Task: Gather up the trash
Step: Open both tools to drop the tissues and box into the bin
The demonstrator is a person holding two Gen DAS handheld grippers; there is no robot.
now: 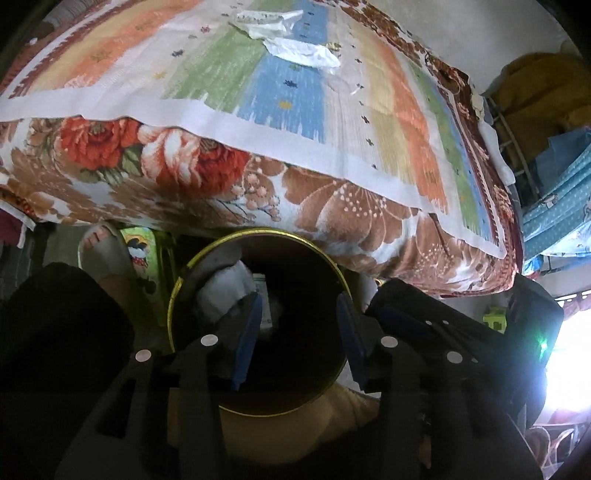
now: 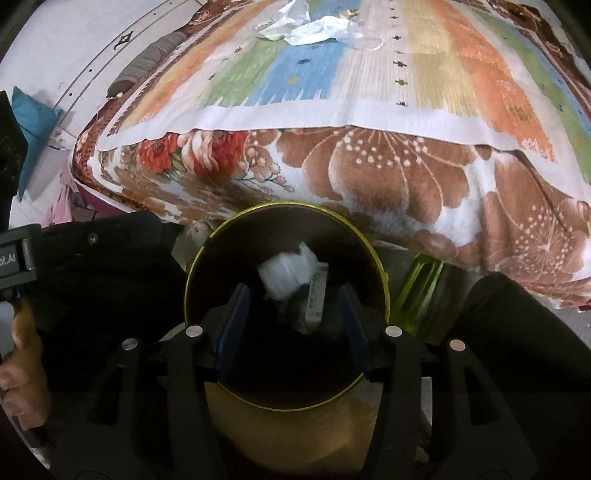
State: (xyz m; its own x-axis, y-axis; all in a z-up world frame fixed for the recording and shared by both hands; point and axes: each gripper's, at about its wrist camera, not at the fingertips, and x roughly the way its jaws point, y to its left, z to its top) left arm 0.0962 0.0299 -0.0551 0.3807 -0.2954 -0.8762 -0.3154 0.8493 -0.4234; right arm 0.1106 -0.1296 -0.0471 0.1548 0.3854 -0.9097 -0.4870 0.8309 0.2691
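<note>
A round bin with a gold rim [image 1: 207,254] stands on the floor by the bed, and shows in the right wrist view [image 2: 373,251] too. Inside lie a crumpled white tissue [image 2: 286,275] [image 1: 221,295] and a small printed carton [image 2: 316,299] [image 1: 263,295]. My left gripper [image 1: 297,332] hangs open and empty over the bin mouth. My right gripper [image 2: 293,328] is also open and empty above the bin. More crumpled white tissues [image 1: 291,35] [image 2: 314,24] lie on the far part of the bed.
The bed carries a striped cloth [image 1: 280,99] over a floral blanket [image 2: 388,170]. A person's foot in a grey sandal [image 1: 105,251] is left of the bin. A green plastic object [image 2: 417,291] stands right of the bin. Clutter [image 1: 554,155] fills the right.
</note>
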